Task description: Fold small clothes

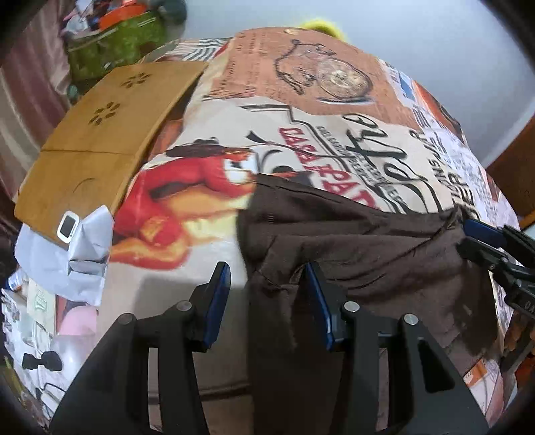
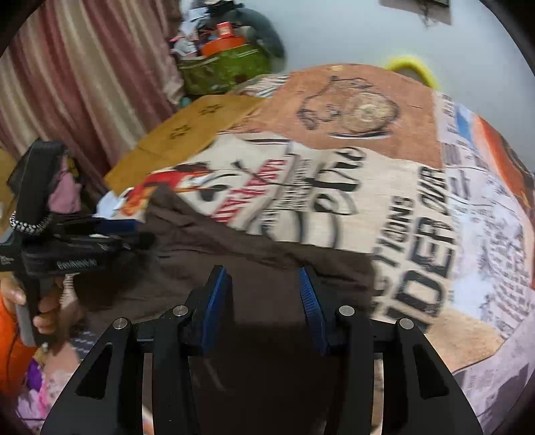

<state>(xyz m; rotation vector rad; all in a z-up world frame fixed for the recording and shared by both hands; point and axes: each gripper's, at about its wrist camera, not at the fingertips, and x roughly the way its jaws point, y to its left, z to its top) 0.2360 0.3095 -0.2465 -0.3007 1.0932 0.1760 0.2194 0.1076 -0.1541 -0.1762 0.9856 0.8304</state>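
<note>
1. Brown cloth, a small garment [image 1: 351, 241], lies rumpled on a printed bedspread [image 1: 301, 110] patterned with lettering, a red-and-orange figure and a drawn pocket watch; its near part hangs over the front edge towards us.
2. We hold the left tool [image 1: 267, 301] over the garment's left edge. Its blue-padded jaws stand partly apart and pinch nothing: a fold of brown cloth rises between them and sits against the right pad, while the left pad stands clear over bare bedspread.
3. We hold the right tool [image 2: 264, 301] above the garment's right part, jaws likewise partly apart, with brown cloth lying beneath and between the pads; they do not press on it. In the left wrist view this tool [image 1: 481, 234] shows at the garment's far right corner, where the cloth bunches against its blue pad.
4. In the right wrist view our left hand [image 2: 46, 301] grips the handle of the left tool at the picture's left side, with a beaded band around the tool's body.
5. Beyond the garment, a tan wooden board [image 1: 110, 134] with flower-shaped cutouts rests on the bedspread's left side, and a crumpled white bag [image 1: 77, 254] lies at its near end.
6. Farther back stand a green bag [image 2: 224, 67] stuffed with things, a pink striped curtain [image 2: 77, 83] and a pale wall [image 2: 351, 30].
</note>
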